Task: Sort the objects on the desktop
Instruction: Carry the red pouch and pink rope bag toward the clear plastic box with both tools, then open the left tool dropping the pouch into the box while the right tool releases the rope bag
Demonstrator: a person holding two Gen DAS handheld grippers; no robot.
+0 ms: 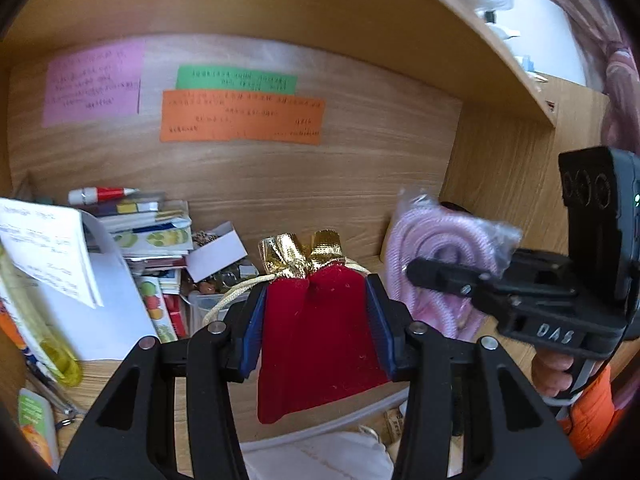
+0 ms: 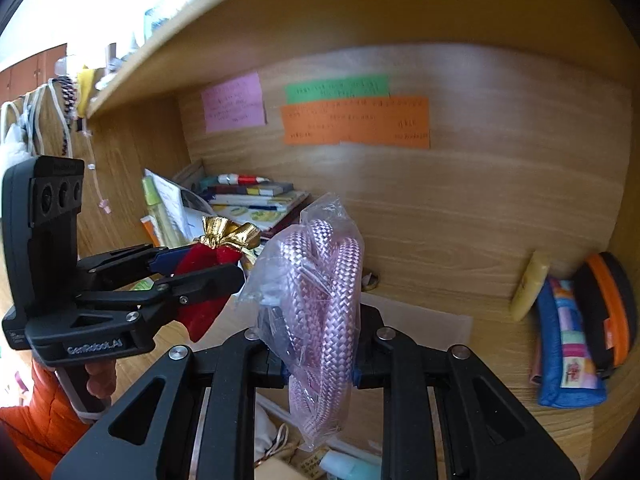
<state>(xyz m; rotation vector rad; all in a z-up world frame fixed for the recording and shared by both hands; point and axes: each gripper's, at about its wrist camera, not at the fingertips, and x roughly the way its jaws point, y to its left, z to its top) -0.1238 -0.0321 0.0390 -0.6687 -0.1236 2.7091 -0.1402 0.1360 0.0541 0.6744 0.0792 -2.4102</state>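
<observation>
My left gripper point(image 1: 316, 316) is shut on a red velvet pouch point(image 1: 316, 340) with a gold top and a cream drawstring, held above the wooden desk. It shows in the right wrist view too, the left gripper point(image 2: 200, 270) at the left with the red pouch point(image 2: 204, 312) in it. My right gripper point(image 2: 318, 340) is shut on a clear bag of coiled pink rope point(image 2: 320, 300), also held up. In the left wrist view the right gripper point(image 1: 432, 276) and the pink rope bag point(image 1: 436, 268) are just right of the pouch.
A pile of books and papers point(image 1: 132, 236) with a red-and-white tube point(image 1: 100, 194) stands at the back left. Coloured notes point(image 1: 240, 116) are stuck on the back panel. A blue pencil case point(image 2: 568, 344) and a black-orange case point(image 2: 608, 304) lean at the right. Small items lie below the grippers.
</observation>
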